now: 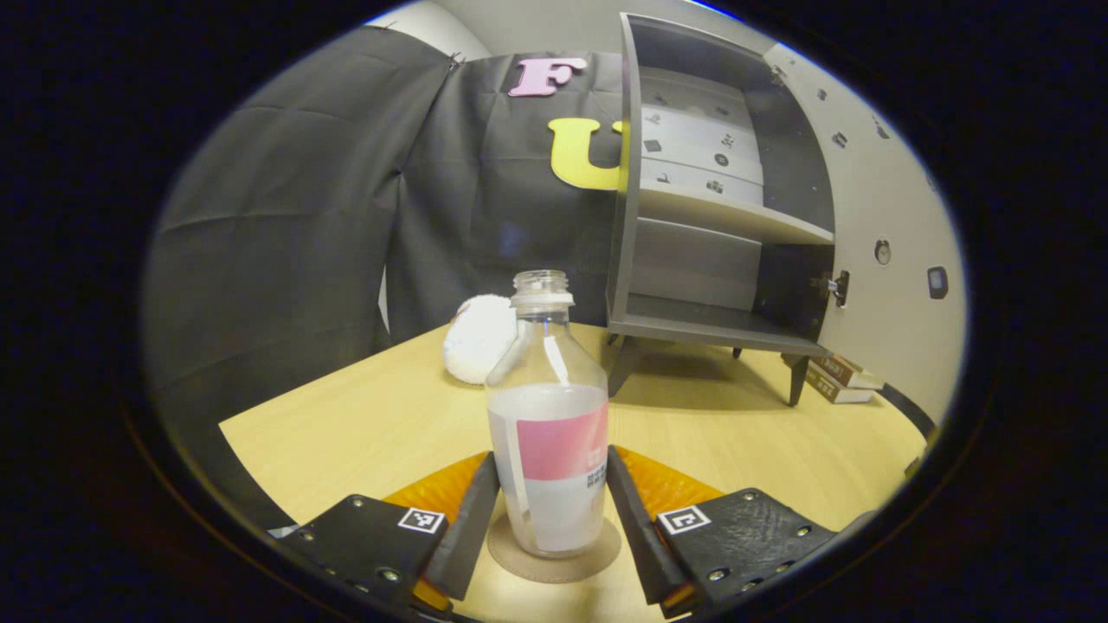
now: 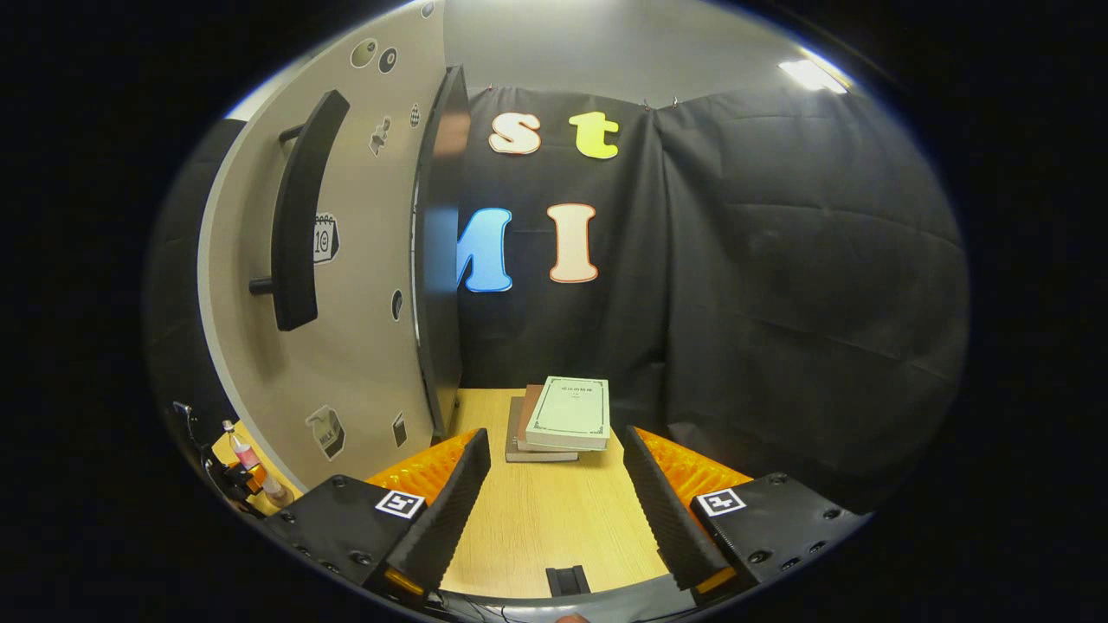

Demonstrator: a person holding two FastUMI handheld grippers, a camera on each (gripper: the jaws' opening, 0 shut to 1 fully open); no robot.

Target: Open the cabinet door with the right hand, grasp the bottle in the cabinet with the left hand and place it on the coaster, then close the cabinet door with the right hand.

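Note:
A clear bottle [image 1: 550,407] with a pink and white label and no cap stands upright on a round brown coaster [image 1: 554,554] on the wooden table. My left gripper [image 1: 552,459] is shut on the bottle, one finger pressing each side of the label. The grey cabinet [image 1: 692,251] stands behind it with its door [image 1: 874,242] swung wide and its shelves bare. In the right gripper view the door [image 2: 363,285] with its dark bar handle [image 2: 294,216] rises at the left. My right gripper [image 2: 557,441] is open beside it, with nothing between its fingers. The bottle [image 2: 241,452] appears far off at lower left.
A white fluffy object [image 1: 479,337] lies on the table [image 1: 363,433] behind the bottle. A stack of books [image 2: 563,415] rests ahead of the right gripper, near the booth wall; the same books [image 1: 840,376] lie under the open door.

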